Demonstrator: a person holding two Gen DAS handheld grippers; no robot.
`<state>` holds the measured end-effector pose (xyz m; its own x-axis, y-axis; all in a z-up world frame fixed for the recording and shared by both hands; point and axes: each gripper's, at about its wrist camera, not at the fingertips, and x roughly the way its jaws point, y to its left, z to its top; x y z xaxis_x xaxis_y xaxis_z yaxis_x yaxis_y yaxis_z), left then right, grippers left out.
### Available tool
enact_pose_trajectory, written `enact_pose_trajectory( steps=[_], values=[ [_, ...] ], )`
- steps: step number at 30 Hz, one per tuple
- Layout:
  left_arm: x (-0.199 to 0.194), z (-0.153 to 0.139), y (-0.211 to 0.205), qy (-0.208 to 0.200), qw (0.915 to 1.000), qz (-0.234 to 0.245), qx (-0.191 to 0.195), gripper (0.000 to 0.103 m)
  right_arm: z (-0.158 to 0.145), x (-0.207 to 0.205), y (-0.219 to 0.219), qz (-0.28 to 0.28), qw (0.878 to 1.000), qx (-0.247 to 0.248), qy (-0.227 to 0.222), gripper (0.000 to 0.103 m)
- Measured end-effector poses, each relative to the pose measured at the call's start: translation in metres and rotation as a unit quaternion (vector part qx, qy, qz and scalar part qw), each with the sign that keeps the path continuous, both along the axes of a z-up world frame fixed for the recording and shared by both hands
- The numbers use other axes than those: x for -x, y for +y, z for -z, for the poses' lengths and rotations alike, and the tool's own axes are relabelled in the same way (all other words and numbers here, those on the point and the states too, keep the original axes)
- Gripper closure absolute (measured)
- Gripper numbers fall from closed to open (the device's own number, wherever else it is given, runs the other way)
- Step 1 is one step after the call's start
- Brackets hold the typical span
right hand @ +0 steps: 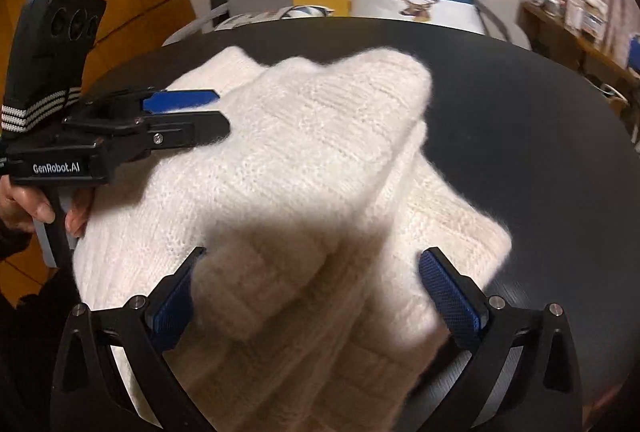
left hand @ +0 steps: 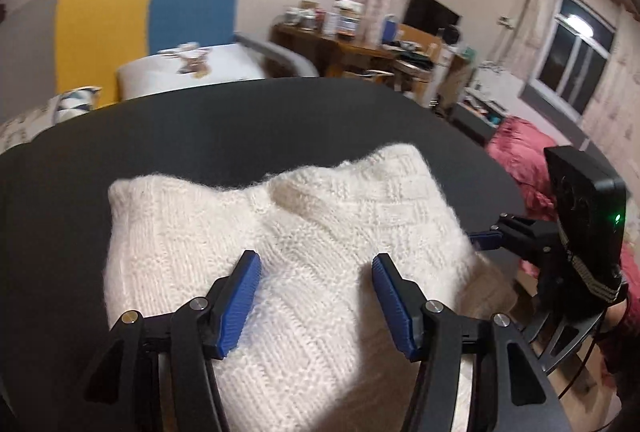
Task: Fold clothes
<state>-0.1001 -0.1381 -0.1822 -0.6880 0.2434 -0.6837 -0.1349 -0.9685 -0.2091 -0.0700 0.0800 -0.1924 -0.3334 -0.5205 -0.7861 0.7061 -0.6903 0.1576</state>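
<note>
While both claws sit over the white knit sweater (left hand: 280, 272), treat this as a fold-finishing step: the garment already lies bunched in layers on the black round table (left hand: 280, 120), so you're tidying, not starting.

Left gripper (left hand: 316, 264): fingers spread, nothing between the blue pads (left hand: 240, 304), knit directly beneath and ahead of the tips. The right wrist view confirms it from the side, left gripper (right hand: 216, 108) released over the sweater's left part, with your hand (right hand: 36, 204) on the handle.

Right gripper (right hand: 312, 256): fingers spread wide, and a thick folded lump of sweater (right hand: 304, 152) sits between them. The left pad looks to be touching the wool, while the right pad stands clear, so it's not clenched on anything. From the left wrist view the right gripper (left hand: 486, 238) only shows at the sweater's right edge, its state unclear there.

How to do it well, my judgement:
- Decide which layer you want before closing; the lump between the right fingers is several layers thick and fuzzy, easy to pinch only the top one.
- Push tips under the fold edge, not down into the middle.
- Keep the left claw pressing or pinning just ahead of itself so the stack doesn't slide on the smooth table.
- Lift low and lay flat; the loose knit will probably sag and unroll if raised high.
- Watch the near table edge, since the sweater sits close to it on your side.
</note>
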Motion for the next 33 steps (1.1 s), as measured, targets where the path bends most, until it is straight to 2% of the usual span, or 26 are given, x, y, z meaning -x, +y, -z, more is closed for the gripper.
enact_pose_trajectory(
  steps=[5,8,11,13,16,18,20,21,23,24,26,27,29,31,32,33],
  values=[
    [0.0,-0.005,-0.033,-0.025,0.9985,-0.048,0.008,0.043,-0.011,-0.005,-0.016,-0.017,0.999,0.023,-0.016,0.0],
    [-0.001,-0.017,-0.039,-0.023,0.9984,-0.05,-0.017,0.043,-0.019,-0.004,0.022,-0.014,0.997,0.071,-0.027,0.0],
    [0.005,-0.025,-0.025,-0.005,0.9983,-0.013,-0.057,0.043,-0.033,-0.021,0.051,-0.045,0.992,0.108,-0.038,0.0],
    [0.017,-0.021,-0.003,-0.013,0.9987,0.022,-0.045,0.043,-0.041,-0.042,0.061,-0.076,0.989,0.122,-0.04,0.0],
    [0.03,-0.003,0.022,-0.03,0.9985,0.038,-0.027,0.042,-0.037,-0.048,0.053,-0.096,0.987,0.126,-0.037,0.0],
    [0.034,0.005,0.035,-0.03,0.9983,0.049,-0.003,0.039,-0.027,-0.04,0.043,-0.09,0.986,0.131,-0.042,0.0],
    [0.034,0.008,0.046,-0.021,0.9976,0.059,0.029,0.038,-0.011,-0.026,0.033,-0.082,0.984,0.148,-0.06,0.0],
    [0.033,0.01,0.051,-0.016,0.9968,0.064,0.044,0.038,0.001,-0.021,0.03,-0.069,0.985,0.137,-0.081,0.0],
    [0.031,0.013,0.046,-0.009,0.9959,0.082,0.039,0.038,0.021,-0.011,0.026,-0.053,0.984,0.129,-0.112,0.0],
    [0.031,0.013,0.043,-0.01,0.995,0.093,0.035,0.038,0.018,-0.012,0.03,-0.058,0.981,0.152,-0.104,0.0],
    [0.038,0.012,0.037,-0.016,0.9928,0.113,0.038,0.037,0.016,-0.011,0.039,-0.048,0.977,0.163,-0.129,0.0],
    [0.041,0.011,0.034,-0.019,0.9919,0.119,0.041,0.037,0.013,-0.014,0.043,-0.04,0.978,0.159,-0.126,0.0],
    [0.046,0.009,0.032,-0.03,0.991,0.123,0.041,0.037,0.004,-0.023,0.053,-0.026,0.98,0.156,-0.118,0.0],
    [0.043,0.0,0.034,-0.035,0.9914,0.121,0.035,0.038,-0.001,-0.035,0.065,-0.016,0.974,0.187,-0.129,0.0],
    [0.039,-0.006,0.034,-0.031,0.992,0.12,0.022,0.038,-0.003,-0.041,0.071,-0.011,0.97,0.202,-0.134,0.0],
    [0.037,-0.011,0.029,-0.025,0.9924,0.12,-0.009,0.038,-0.004,-0.047,0.073,-0.014,0.967,0.215,-0.139,0.0]
  ],
)
